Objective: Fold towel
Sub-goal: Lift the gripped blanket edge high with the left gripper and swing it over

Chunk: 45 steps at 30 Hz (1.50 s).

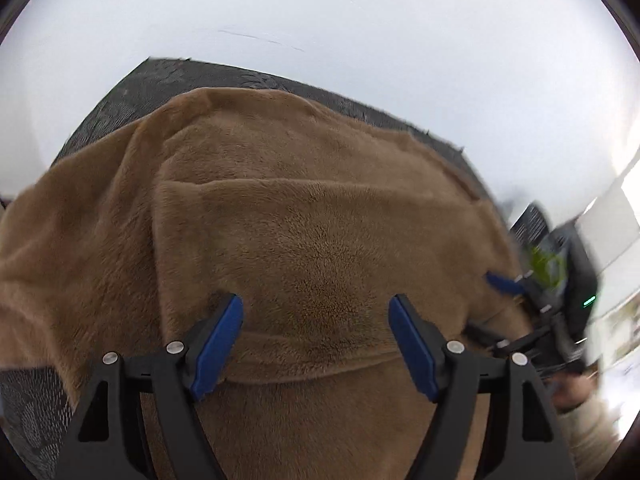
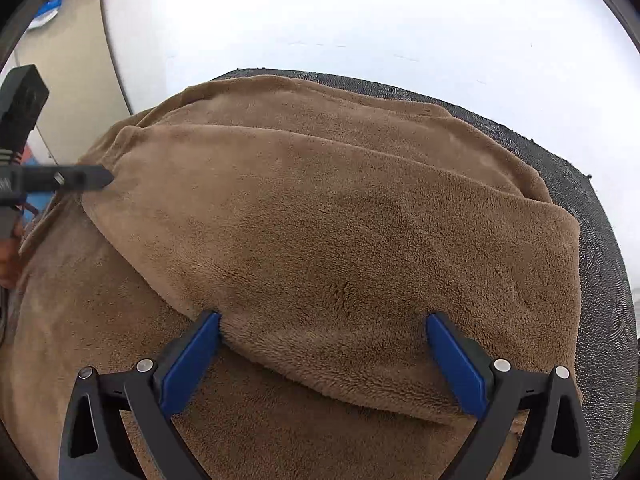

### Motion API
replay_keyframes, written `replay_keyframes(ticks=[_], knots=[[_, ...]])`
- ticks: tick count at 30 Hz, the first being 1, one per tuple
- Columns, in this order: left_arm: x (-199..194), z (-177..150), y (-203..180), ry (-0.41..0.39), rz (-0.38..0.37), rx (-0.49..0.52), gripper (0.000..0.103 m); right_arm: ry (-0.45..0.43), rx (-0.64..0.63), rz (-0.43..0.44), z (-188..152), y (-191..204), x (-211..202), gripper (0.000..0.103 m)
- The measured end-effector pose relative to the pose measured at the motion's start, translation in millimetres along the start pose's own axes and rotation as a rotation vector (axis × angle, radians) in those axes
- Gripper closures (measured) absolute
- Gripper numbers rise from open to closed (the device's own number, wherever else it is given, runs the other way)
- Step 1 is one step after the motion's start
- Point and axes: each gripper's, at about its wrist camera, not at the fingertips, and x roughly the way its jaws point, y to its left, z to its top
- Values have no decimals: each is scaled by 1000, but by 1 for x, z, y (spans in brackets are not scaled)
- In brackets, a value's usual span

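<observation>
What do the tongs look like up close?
Each pair of tongs, left and right, has two black plastic arms with triangle-shaped holes near the bottom. The insides of the fingers wear flat bright blue pads. Little round silver bolts shine at the joints. Seen from the left one, the right tongs' black body shows a small green light, and a pale sleeve sits behind it.

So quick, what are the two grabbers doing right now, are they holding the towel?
Left gripper: open, above the brown towel, holding nothing.
Right gripper: open, jaws wide over a towel fold, not pinching it.
</observation>
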Motion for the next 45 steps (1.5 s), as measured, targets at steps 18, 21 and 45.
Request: replay_keyframes(ticks=[18, 21, 45], knots=[[-134, -48, 198, -219, -328, -599, 15, 1, -10, -25, 0, 2, 0, 1], [-130, -58, 231, -210, -395, -708, 13, 0, -14, -33, 0, 3, 0, 1], [39, -99, 314, 6, -839, -1234, 6, -3, -22, -52, -1, 5, 2, 1]])
